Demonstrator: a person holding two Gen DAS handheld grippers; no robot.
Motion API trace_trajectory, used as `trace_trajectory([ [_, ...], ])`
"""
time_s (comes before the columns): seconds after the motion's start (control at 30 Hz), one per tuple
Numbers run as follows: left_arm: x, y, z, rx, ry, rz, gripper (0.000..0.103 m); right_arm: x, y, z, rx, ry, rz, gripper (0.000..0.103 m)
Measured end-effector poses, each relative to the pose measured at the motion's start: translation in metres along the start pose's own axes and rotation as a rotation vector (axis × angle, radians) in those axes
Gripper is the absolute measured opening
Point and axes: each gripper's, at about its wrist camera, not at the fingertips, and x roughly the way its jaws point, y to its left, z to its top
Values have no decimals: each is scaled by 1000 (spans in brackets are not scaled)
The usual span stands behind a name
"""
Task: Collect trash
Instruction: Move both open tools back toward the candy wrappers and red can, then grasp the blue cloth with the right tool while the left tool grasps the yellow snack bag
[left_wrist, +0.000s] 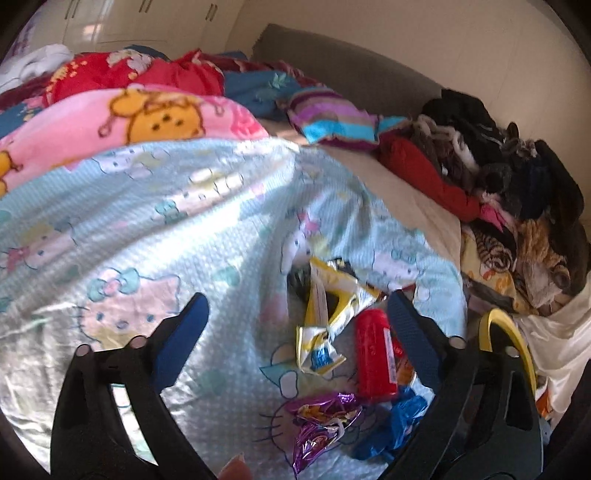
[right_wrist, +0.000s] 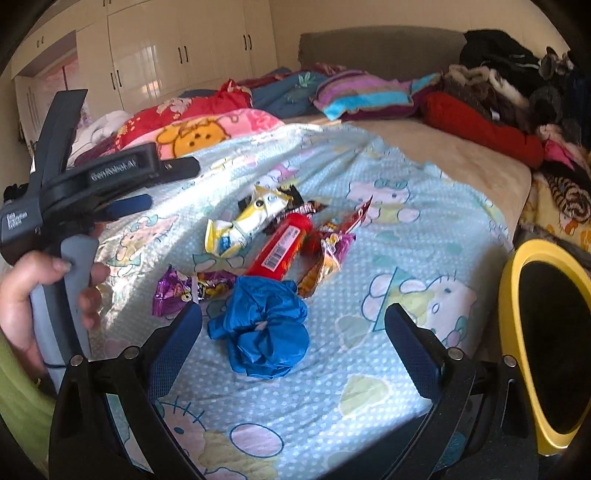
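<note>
Trash lies in a heap on the light-blue cartoon bedsheet (right_wrist: 388, 221): a red tube wrapper (right_wrist: 280, 247), a yellow-white wrapper (right_wrist: 243, 221), a purple foil wrapper (right_wrist: 177, 291), a crumpled blue plastic piece (right_wrist: 262, 328) and an orange-red wrapper (right_wrist: 328, 254). My right gripper (right_wrist: 293, 328) is open and empty, just before the blue piece. My left gripper (left_wrist: 295, 321) is open and empty above the heap, with the red tube (left_wrist: 375, 358), yellow-white wrapper (left_wrist: 328, 306), purple foil (left_wrist: 321, 421) and blue piece (left_wrist: 395, 424) between its fingers. The left gripper also shows at the left in the right wrist view (right_wrist: 155, 184).
A yellow-rimmed bin (right_wrist: 546, 339) with a dark inside stands at the bed's right edge, also seen in the left wrist view (left_wrist: 506, 332). Folded blankets (right_wrist: 207, 125) lie at the far left, a clothes pile (right_wrist: 517, 96) at the far right. White wardrobes (right_wrist: 184, 48) stand behind.
</note>
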Motion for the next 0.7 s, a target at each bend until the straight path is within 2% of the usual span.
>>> trace_trajectory([
  [0.17,24,0,-12,-16,67,-33,79,14,3,-3,-13,55,16,95],
  [0.27,36,0,-17,-19,101,-39,74,22,7,-5,-31,99,36,78],
  [0.33,42,-1,-20,-15,116,-41,71,28,9,-7,-35,124,51,71],
  [0.5,52,-3,-22,-18,137,-56,63,36,8,-12,-23,170,104,38],
  [0.6,60,-6,-26,-21,163,-70,61,35,9,-15,-32,178,132,27],
  [0.7,67,-7,-29,-19,178,-72,57,34,10,-16,-39,175,143,22],
])
